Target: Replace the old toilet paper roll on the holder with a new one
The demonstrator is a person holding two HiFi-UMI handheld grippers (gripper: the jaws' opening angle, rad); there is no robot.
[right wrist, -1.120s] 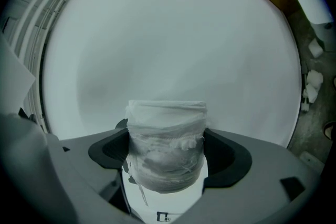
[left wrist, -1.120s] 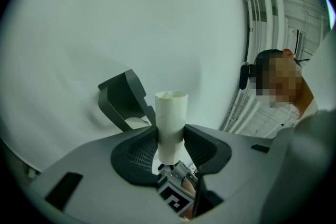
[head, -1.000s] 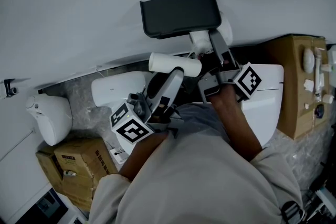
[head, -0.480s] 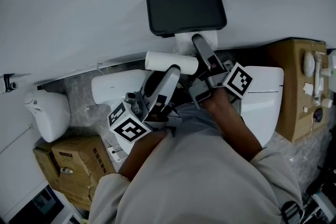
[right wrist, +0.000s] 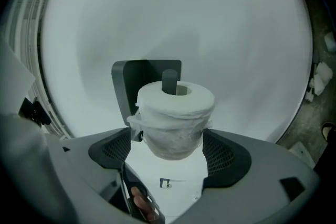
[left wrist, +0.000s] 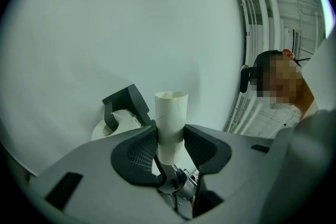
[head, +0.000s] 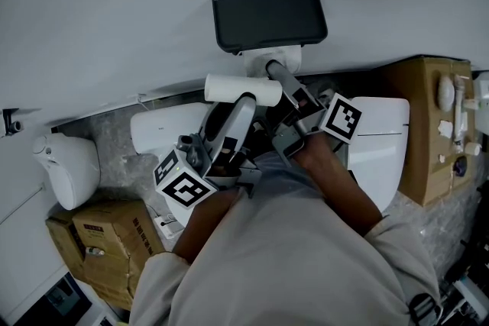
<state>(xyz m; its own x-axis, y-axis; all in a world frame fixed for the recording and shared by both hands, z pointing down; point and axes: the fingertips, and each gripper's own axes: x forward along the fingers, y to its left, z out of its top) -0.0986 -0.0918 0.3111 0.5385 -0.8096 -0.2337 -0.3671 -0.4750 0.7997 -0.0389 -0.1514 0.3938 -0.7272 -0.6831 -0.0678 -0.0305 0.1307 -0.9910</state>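
Head view: against the pale wall [head: 114,4] hangs the dark holder [head: 269,19], and the new toilet paper roll [head: 260,57] sits just under its top plate. The right gripper [head: 276,74] reaches up to that roll from below right. The left gripper [head: 243,104] is lower and to the left, carrying the empty cardboard tube [head: 241,89] crosswise, clear of the holder. White fixtures [head: 164,130] and cardboard boxes [head: 107,240] stand on the floor below

Left gripper view: the left gripper [left wrist: 170,139] has its jaws drawn in narrow, and the pads clamp the lower half of the empty cardboard tube [left wrist: 170,110], which stands upright between them. The holder [left wrist: 123,102] shows behind and to the left, with the new toilet paper roll [left wrist: 123,120] on it, apart from the tube

Right gripper view: the right gripper [right wrist: 173,152] has its jaws spread wide around the new toilet paper roll [right wrist: 176,110], one pad against each side of its lower part. The roll is threaded onto the holder's dark spindle [right wrist: 169,81], whose end pokes out of the core, and the back plate [right wrist: 126,86] stands behind it
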